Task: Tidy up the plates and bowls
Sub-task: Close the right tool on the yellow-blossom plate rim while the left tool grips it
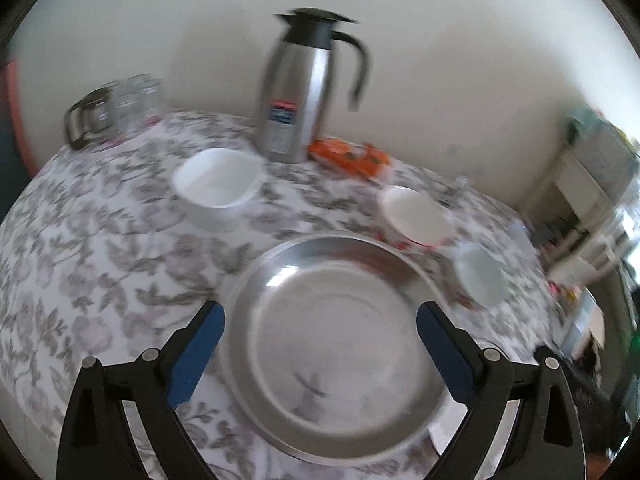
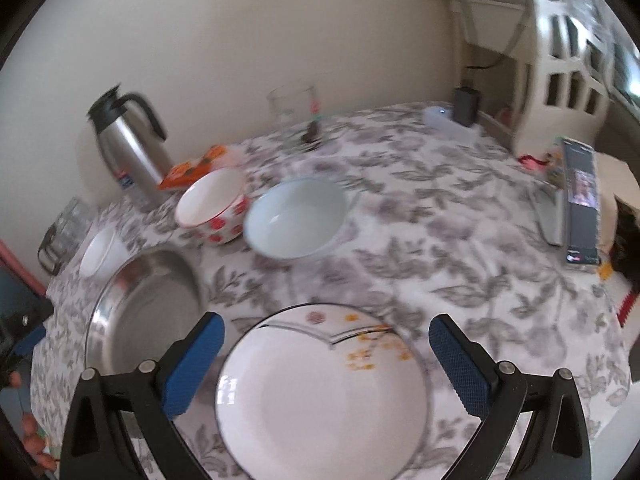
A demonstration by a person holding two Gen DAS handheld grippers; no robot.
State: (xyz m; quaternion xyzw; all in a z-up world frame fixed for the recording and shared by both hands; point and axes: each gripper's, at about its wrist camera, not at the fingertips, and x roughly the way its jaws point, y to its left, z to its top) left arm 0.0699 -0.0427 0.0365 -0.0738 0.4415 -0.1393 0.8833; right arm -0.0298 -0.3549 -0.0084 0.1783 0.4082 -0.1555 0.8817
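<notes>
Grippers: your left gripper (image 1: pixel 320 352) and right gripper (image 2: pixel 326 358) both spread, empty | steel plate (image 1: pixel 336 344) under left, white plate (image 2: pixel 320 392) under right, on tablecloth (image 2: pixel 460 240) | handling: ceramic likely fragile, glazed-slippery; steel stiff, slick | pinch at rims.

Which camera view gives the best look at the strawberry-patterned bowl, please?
The right wrist view: the strawberry-patterned bowl shows its red-printed side and white inside, beside the pale blue bowl. The left wrist view shows mostly its white inside, blurred, behind the steel plate.
</notes>
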